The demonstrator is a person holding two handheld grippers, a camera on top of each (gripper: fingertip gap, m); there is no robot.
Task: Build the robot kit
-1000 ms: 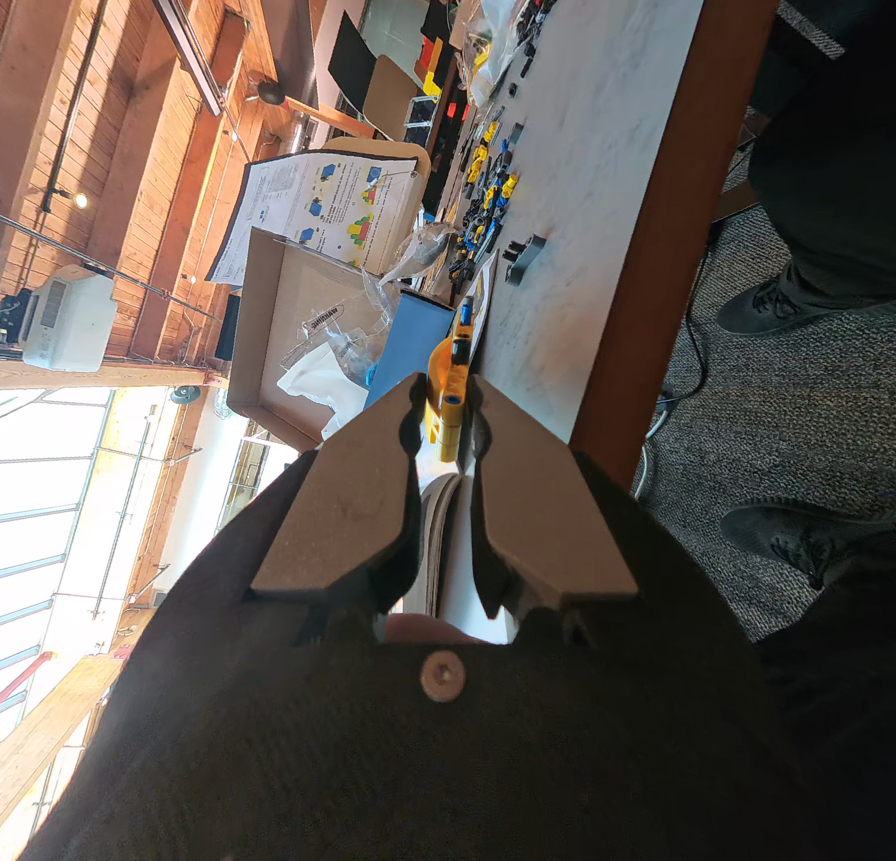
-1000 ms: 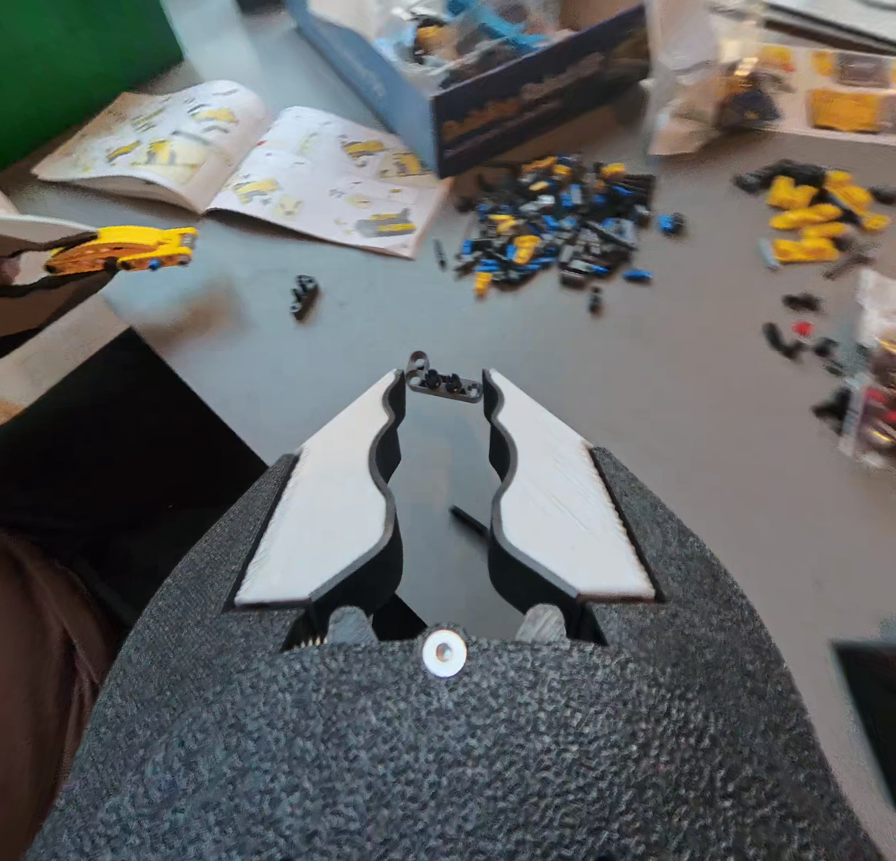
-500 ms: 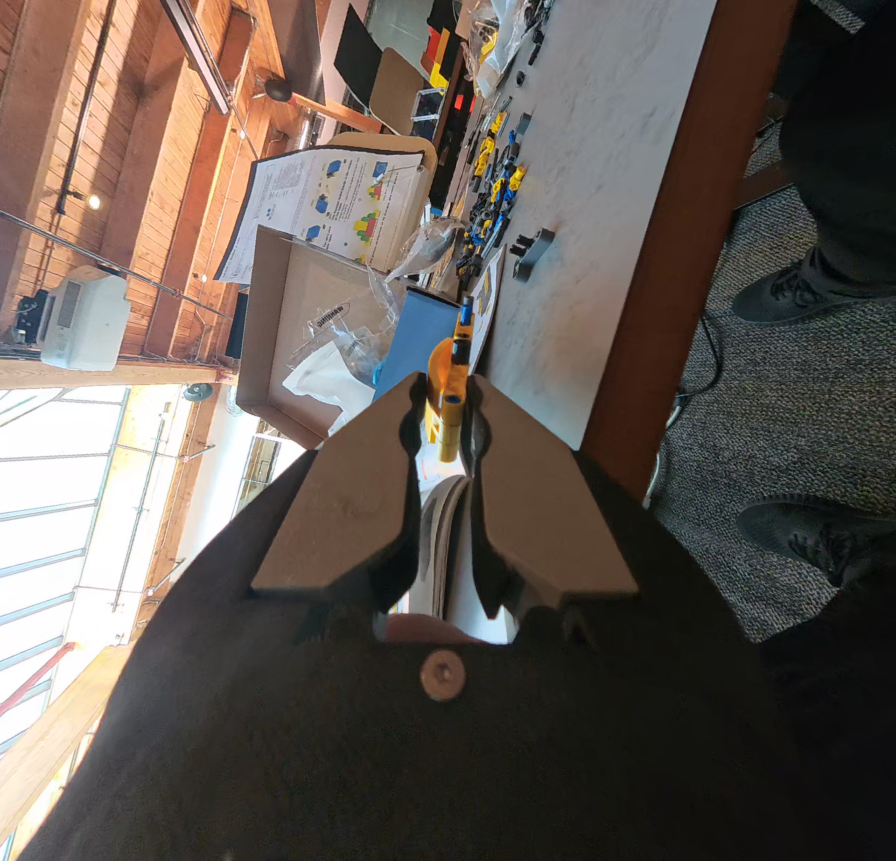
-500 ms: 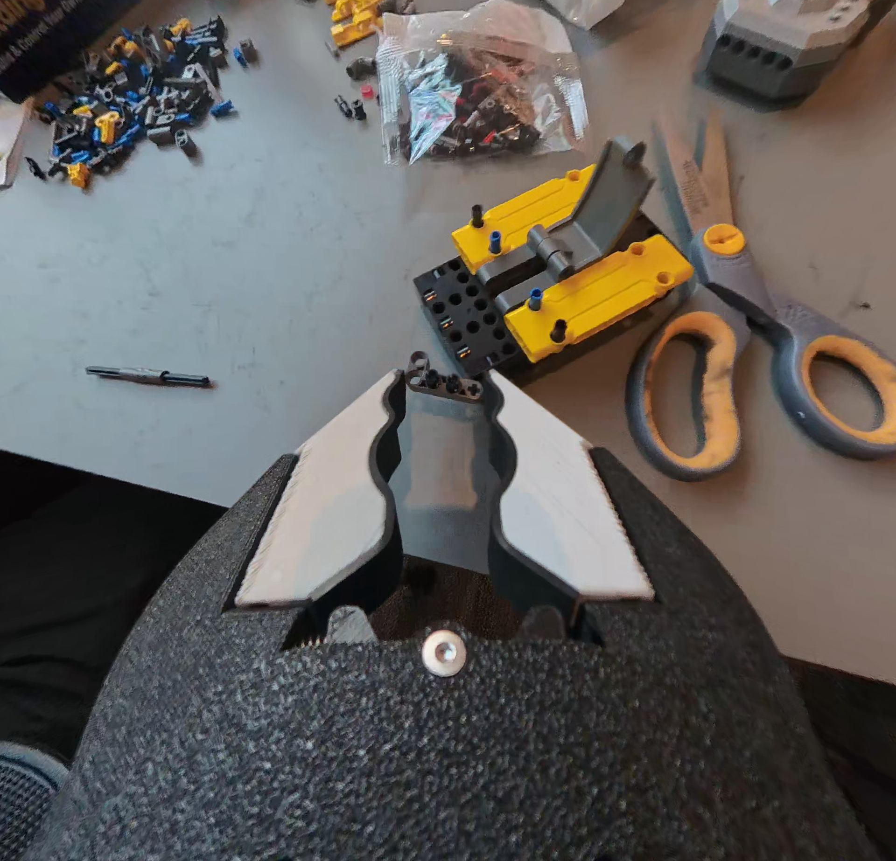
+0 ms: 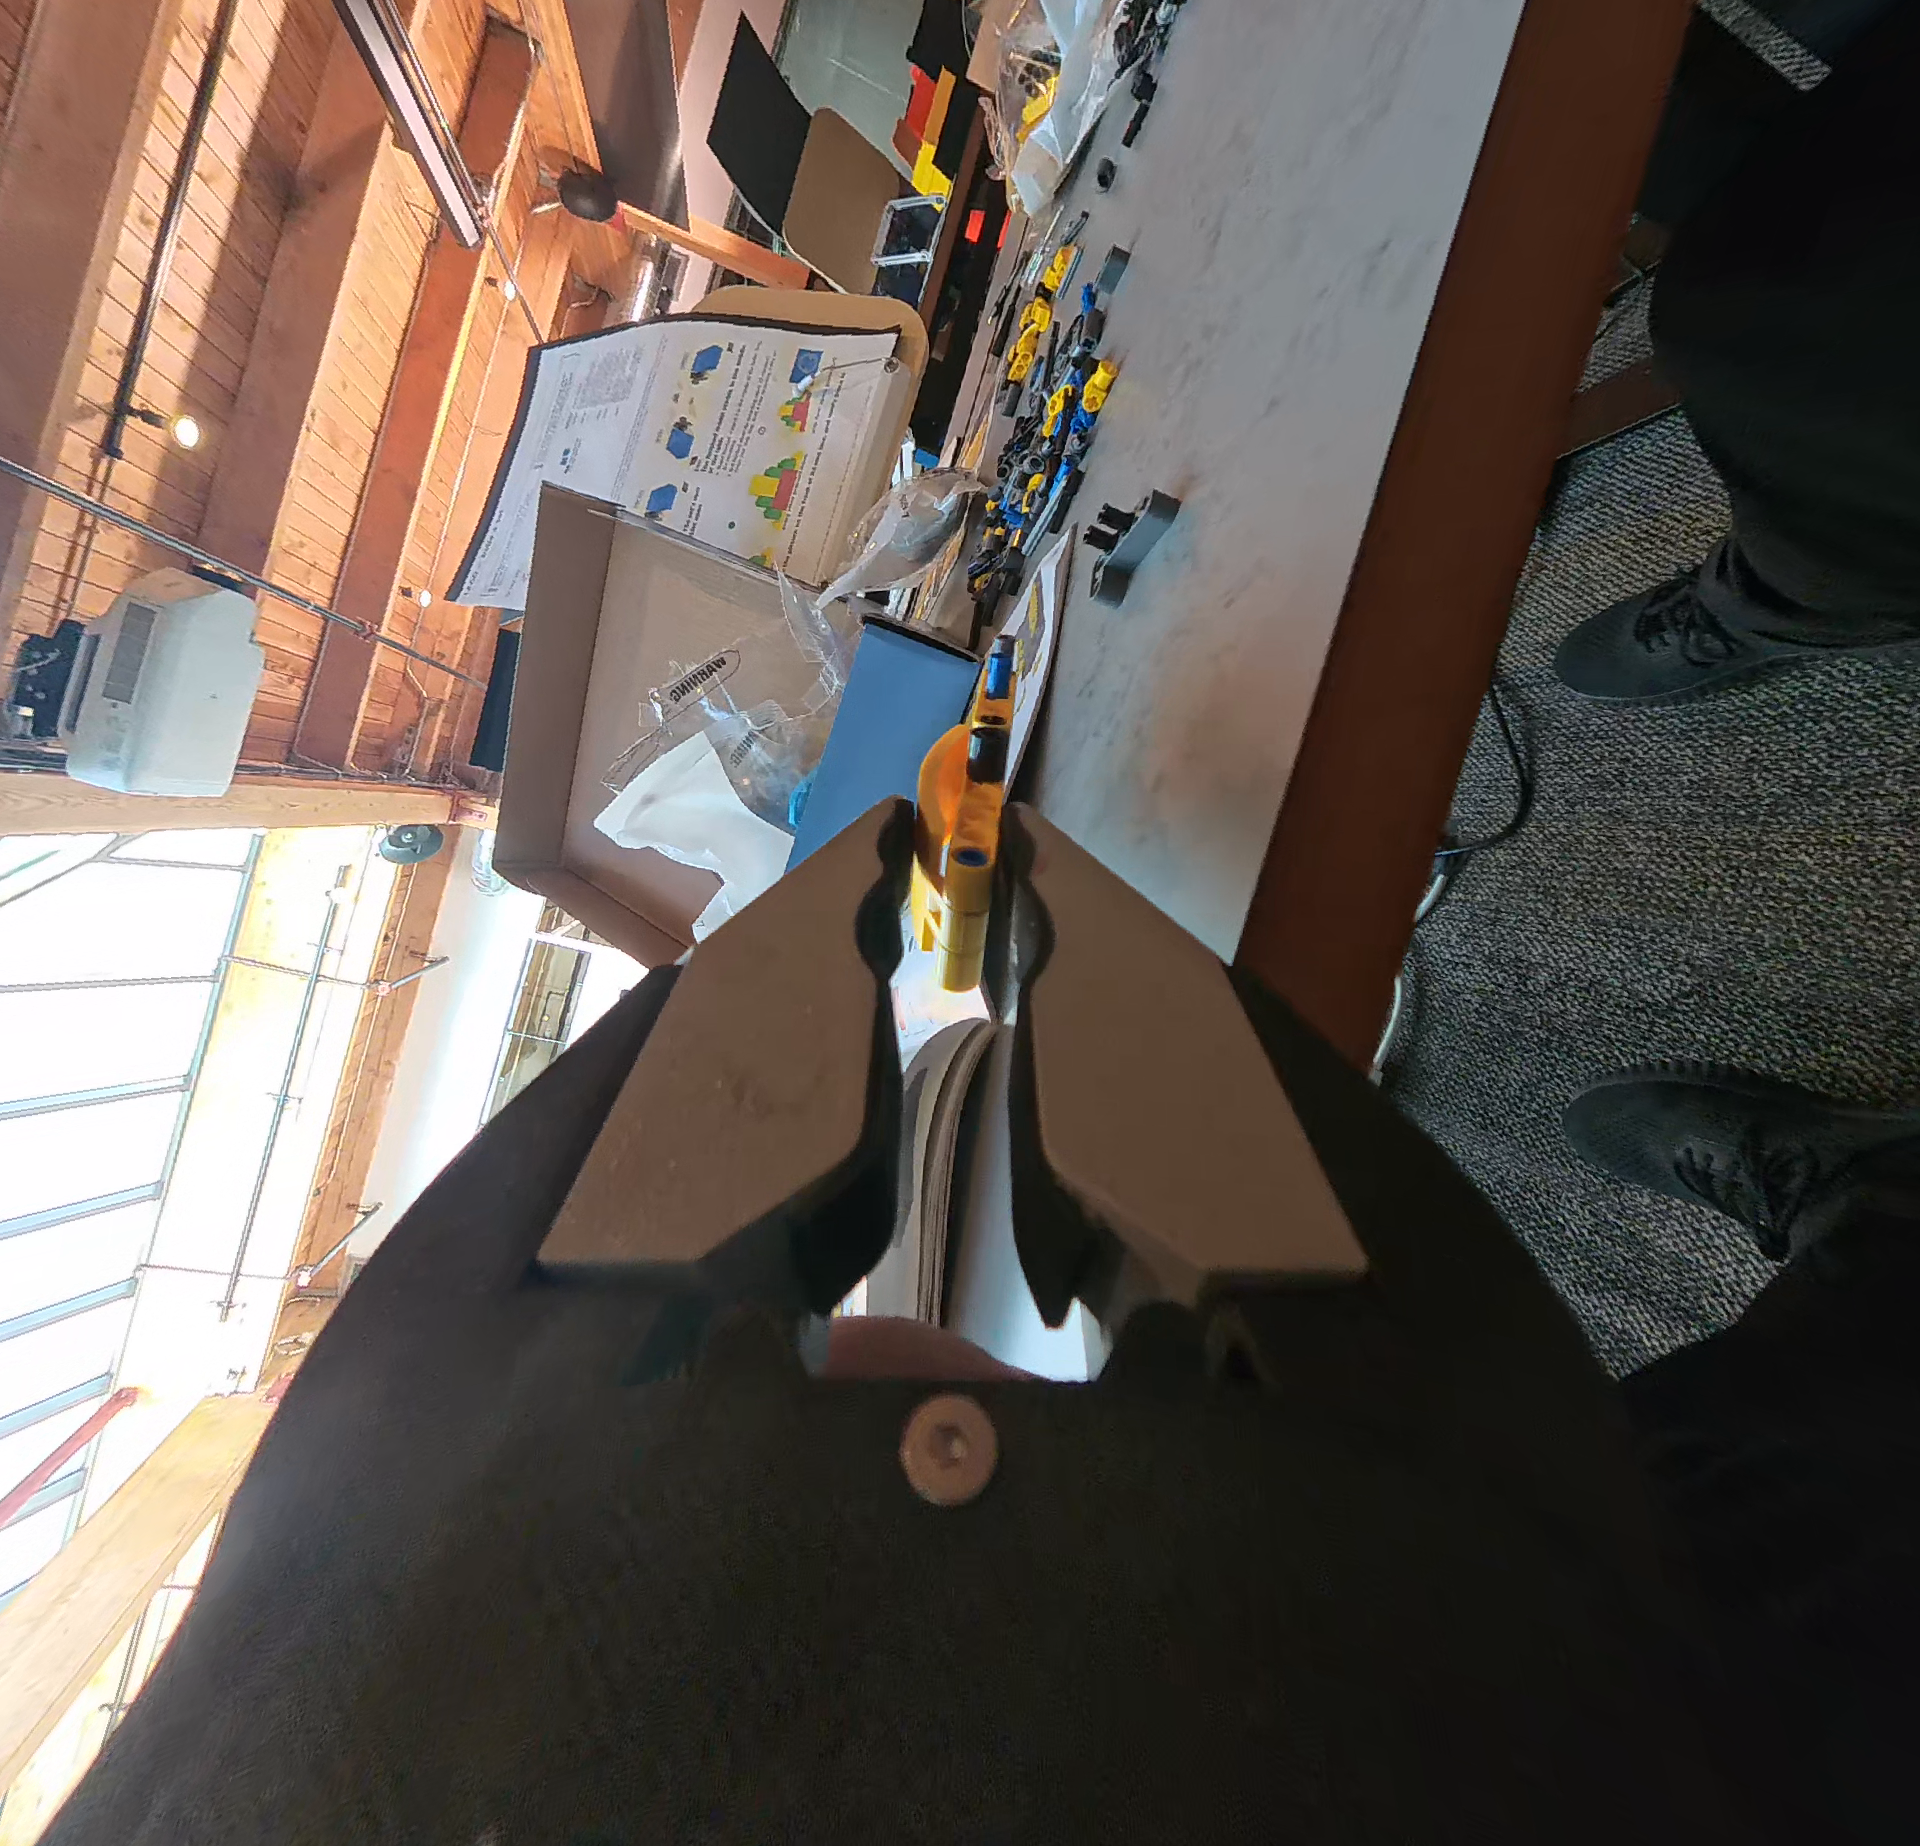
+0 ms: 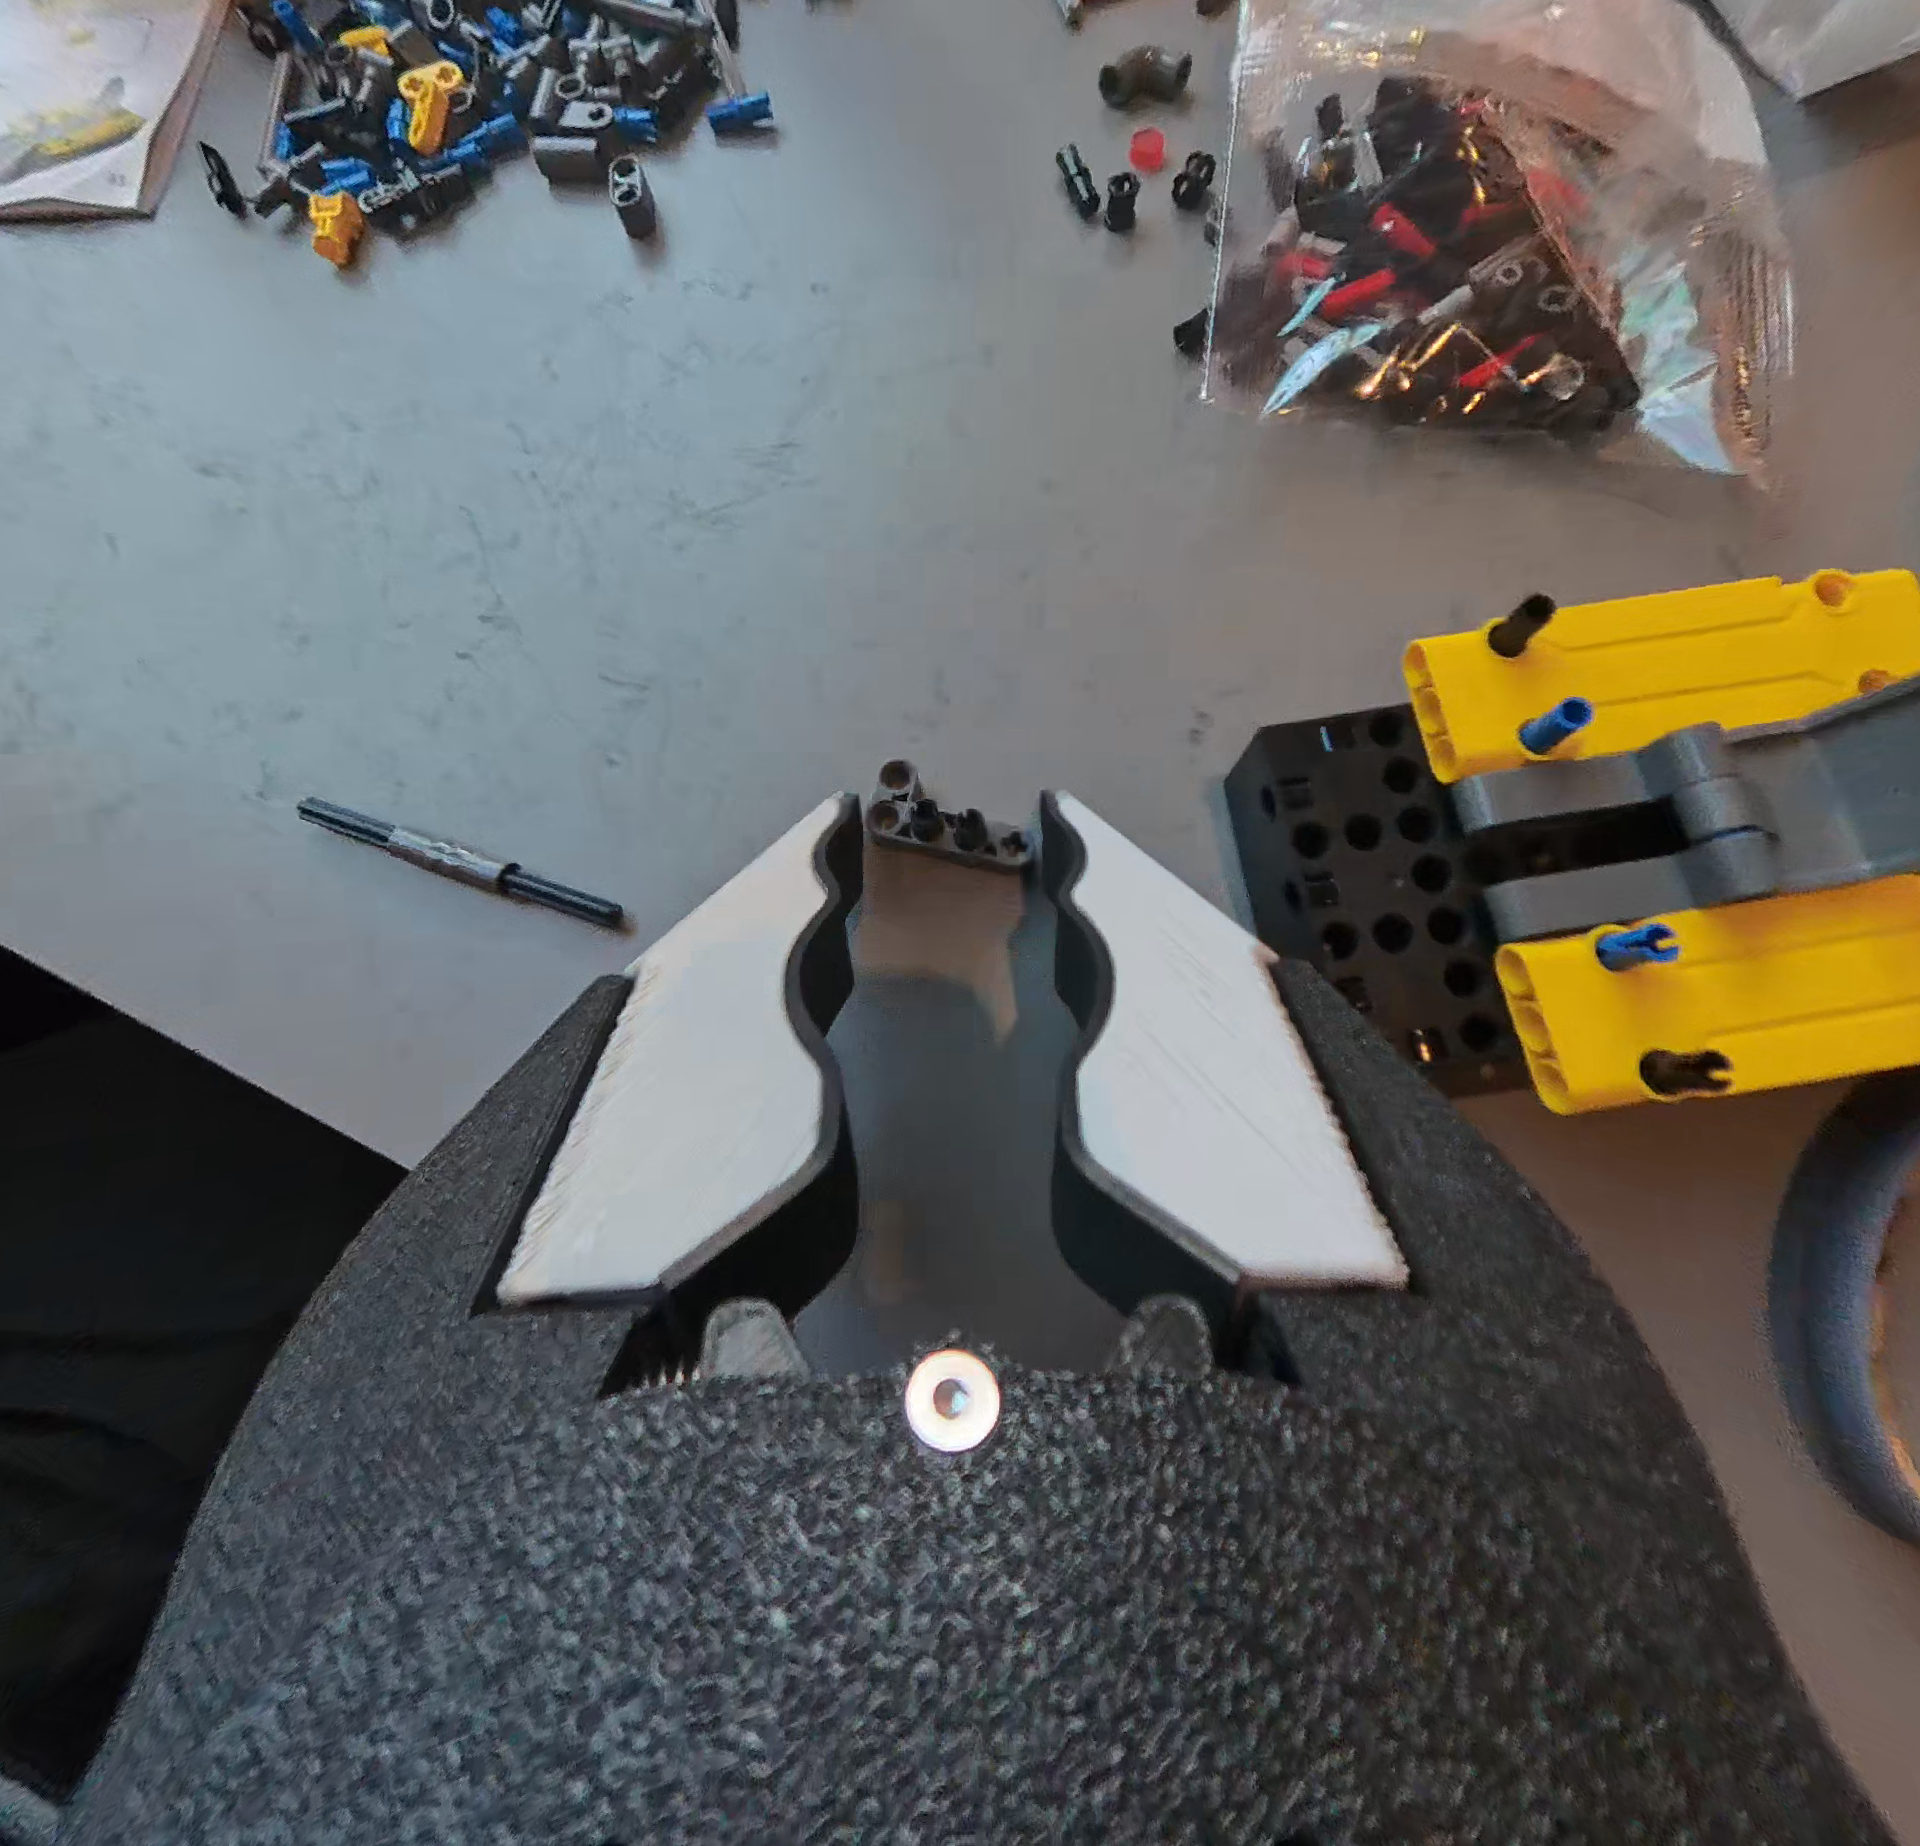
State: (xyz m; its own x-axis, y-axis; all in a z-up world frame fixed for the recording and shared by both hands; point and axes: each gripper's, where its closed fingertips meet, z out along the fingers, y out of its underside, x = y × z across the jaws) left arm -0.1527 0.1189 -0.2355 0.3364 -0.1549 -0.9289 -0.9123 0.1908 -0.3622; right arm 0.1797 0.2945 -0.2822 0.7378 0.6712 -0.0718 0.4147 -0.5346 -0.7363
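left gripper (image 5: pixel 954 840) clamped on a yellow brick assembly (image 5: pixel 961 866), held past the near edge of the grey table (image 5: pixel 1299 342) beside an open cardboard box (image 5: pixel 623 716). right gripper (image 6: pixel 951 822) pinching a small dark grey beam piece (image 6: pixel 945 822) above the tabletop, flanked by a black axle (image 6: pixel 462 861) to the left and a yellow-and-black built block (image 6: pixel 1621 851) just to the right. farther off, a loose parts pile (image 6: pixel 488 71) and a clear parts bag (image 6: pixel 1486 227).

Black printed lettering stood on a clear plastic bag (image 5: pixel 698 690) at centre left, on the instruction sheet (image 5: pixel 686 425) above it, and on a booklet (image 6: pixel 73 71) at upper left.
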